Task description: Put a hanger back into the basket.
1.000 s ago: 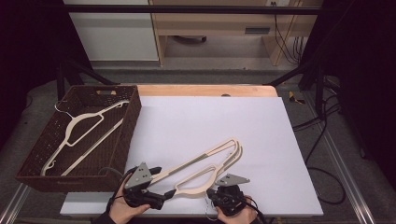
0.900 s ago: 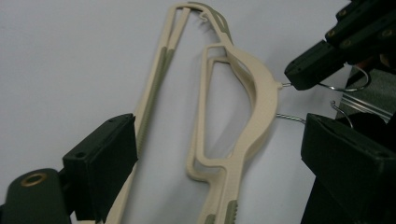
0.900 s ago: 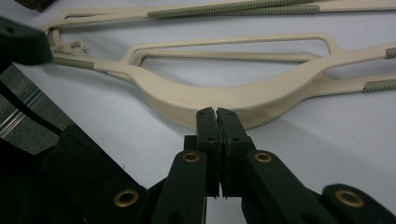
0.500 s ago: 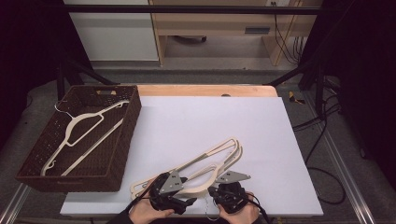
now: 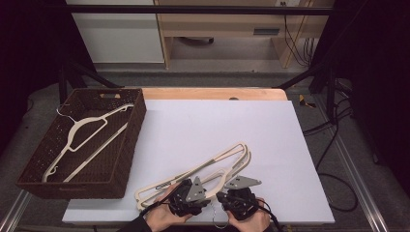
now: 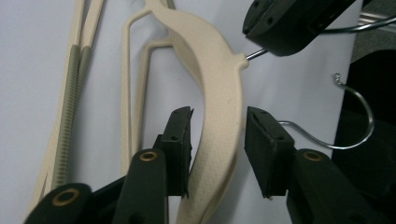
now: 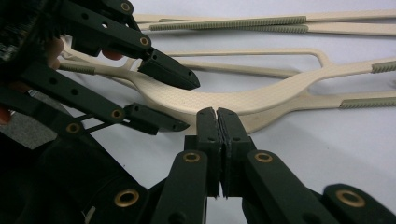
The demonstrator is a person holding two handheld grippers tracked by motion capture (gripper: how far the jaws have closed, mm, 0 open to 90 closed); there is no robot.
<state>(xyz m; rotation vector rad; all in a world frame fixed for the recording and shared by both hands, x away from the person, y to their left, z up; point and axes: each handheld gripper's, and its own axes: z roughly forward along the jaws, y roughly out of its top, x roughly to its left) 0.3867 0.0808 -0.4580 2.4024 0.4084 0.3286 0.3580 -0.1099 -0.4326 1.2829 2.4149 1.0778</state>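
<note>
Left gripper has slid rightwards beside right gripper, jaws closing around a cream plastic hanger, pads not yet pressing.
Right gripper's jaws pinch its wire hook; two hangers on the white board, one in the brown wicker basket.

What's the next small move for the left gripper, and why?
Probably finish closing. The left gripper has just been closing, its fingers straddle the top hanger but a gap shows on the right side. The right gripper is shut at the hook wire.

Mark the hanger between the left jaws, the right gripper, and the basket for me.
cream hanger (image 6: 219, 88): left gripper view, on its curved shoulder.
right gripper (image 7: 217, 116): right gripper view, where its closed jaw tips meet.
wicker basket (image 5: 136, 121): high view, on its right wall.
</note>
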